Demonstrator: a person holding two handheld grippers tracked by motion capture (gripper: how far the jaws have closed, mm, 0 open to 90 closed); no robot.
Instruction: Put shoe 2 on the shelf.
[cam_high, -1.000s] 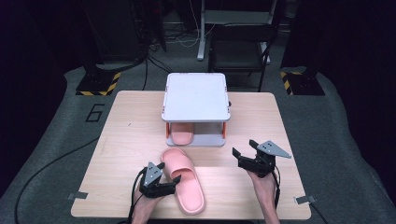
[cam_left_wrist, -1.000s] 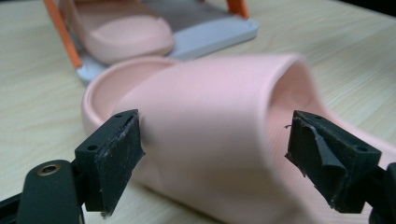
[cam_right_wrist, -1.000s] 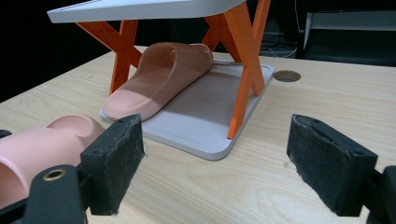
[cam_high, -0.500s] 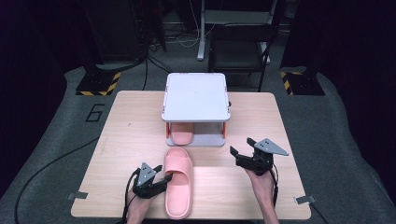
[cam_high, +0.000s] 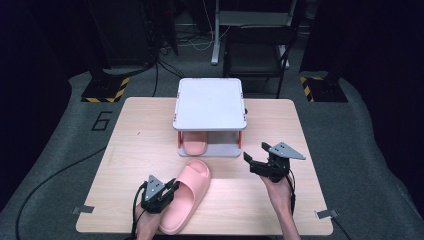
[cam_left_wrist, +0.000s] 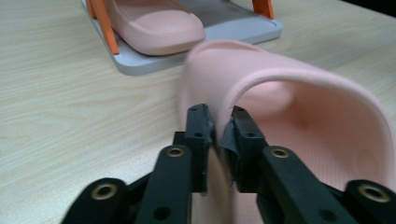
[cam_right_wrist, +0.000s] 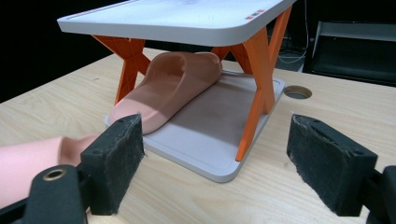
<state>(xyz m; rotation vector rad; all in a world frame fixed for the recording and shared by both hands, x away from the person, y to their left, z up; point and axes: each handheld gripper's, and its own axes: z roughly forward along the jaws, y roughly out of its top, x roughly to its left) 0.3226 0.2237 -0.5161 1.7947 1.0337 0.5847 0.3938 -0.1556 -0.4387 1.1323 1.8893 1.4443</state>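
Note:
A pink slipper (cam_high: 186, 200) lies on the wooden table (cam_high: 135, 145) near its front edge, toe toward a small white two-level rack (cam_high: 210, 97). My left gripper (cam_high: 160, 192) is shut on that slipper's side wall (cam_left_wrist: 219, 135), one jaw inside and one outside. A second pink slipper (cam_high: 194, 146) rests on the rack's bottom tray (cam_right_wrist: 210, 135), under the white top shelf (cam_right_wrist: 177, 18). My right gripper (cam_high: 260, 165) is held open to the right of the rack, nothing between its pads (cam_right_wrist: 116, 144).
Orange crossed legs (cam_right_wrist: 261, 65) hold up the rack's top shelf. A round hole (cam_right_wrist: 297, 92) sits in the table behind the rack. Cables trail over the grey floor (cam_high: 50, 170), and dark stands rise beyond the table.
My left gripper has swung the gripped slipper, first drawing it back toward the front edge, then turning its toe toward the rack. The right gripper shifted slightly left and forward.

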